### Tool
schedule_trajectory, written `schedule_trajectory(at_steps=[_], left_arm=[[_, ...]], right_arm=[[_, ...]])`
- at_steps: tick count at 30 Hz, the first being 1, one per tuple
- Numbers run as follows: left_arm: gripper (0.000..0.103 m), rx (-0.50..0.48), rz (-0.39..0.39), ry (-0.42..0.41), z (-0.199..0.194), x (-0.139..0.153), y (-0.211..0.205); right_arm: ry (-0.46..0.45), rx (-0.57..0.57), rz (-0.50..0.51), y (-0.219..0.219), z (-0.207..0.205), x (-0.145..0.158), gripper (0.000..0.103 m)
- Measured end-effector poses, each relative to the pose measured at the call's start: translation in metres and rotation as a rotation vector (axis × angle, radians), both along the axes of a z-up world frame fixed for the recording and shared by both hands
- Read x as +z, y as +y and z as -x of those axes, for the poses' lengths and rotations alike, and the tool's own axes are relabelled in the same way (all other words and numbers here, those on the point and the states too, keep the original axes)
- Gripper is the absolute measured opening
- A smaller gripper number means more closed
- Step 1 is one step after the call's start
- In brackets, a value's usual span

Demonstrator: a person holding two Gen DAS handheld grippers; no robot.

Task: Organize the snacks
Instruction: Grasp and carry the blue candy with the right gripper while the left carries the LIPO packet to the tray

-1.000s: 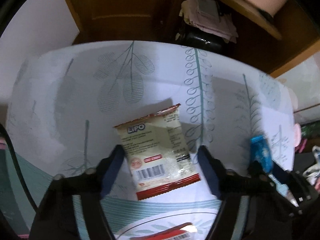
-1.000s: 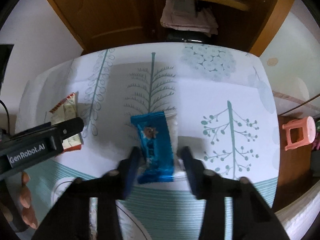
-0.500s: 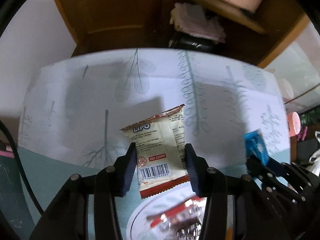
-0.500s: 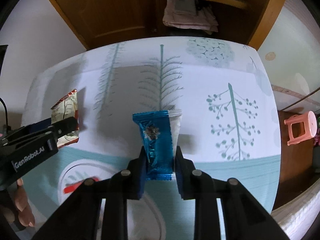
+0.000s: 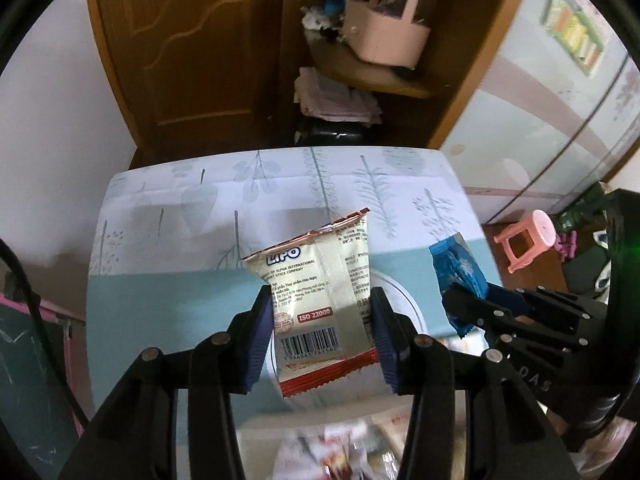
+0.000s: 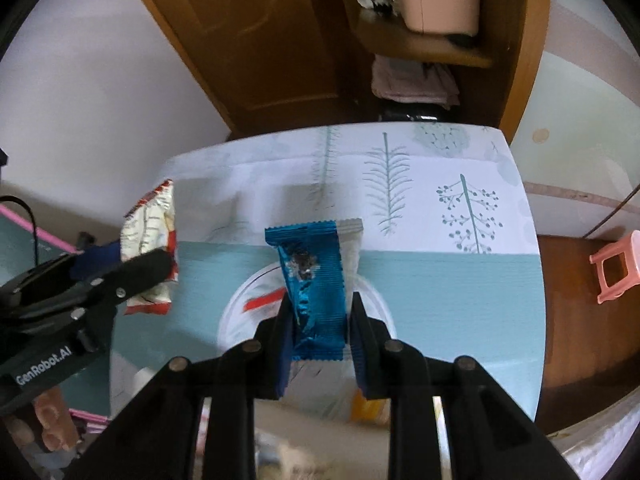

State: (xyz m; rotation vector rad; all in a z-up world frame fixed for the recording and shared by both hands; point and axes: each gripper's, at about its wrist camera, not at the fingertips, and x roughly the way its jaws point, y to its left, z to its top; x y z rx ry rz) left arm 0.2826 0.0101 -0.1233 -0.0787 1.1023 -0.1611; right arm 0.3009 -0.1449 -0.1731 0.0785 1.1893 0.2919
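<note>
Left to right: the left hand-held gripper [image 5: 320,336] is clamped on the cream LIPO packet [image 5: 316,304], both pads squeezing its sides, long axis pointing away along the fingers. It hangs above the bench [image 5: 168,216], clear of the cloth. Right next to it, the right hand-held gripper [image 6: 320,336] is pinched on the blue wrapper [image 6: 314,280], same orientation, with a white packet [image 6: 352,240] tucked behind it. The white plate [image 6: 372,300] sits on the bench right under both, nearer than the packets' far ends, so I'd guess the drop is straight down. There's a red-striped snack [image 6: 262,300] on the plate; the rest is too blurry to call.
</note>
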Motion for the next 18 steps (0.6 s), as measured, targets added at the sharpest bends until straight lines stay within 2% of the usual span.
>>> schedule_trajectory(at_steps=[5, 10, 18], left_arm=[[0.045, -0.019, -0.005, -0.049, 0.055, 0.028, -0.003], [0.045, -0.022, 0.005, -0.074, 0.098, 0.041, -0.010], [0.045, 0.006, 0.009, -0.063, 0.155, 0.041, -0.018]], right_arm=[[-0.047, 0.007, -0.038, -0.004, 0.044, 0.033, 0.025], [-0.097, 0.016, -0.068, -0.013, 0.089, 0.062, 0.025], [-0.098, 0.031, -0.085, -0.025, 0.147, 0.071, 0.025]])
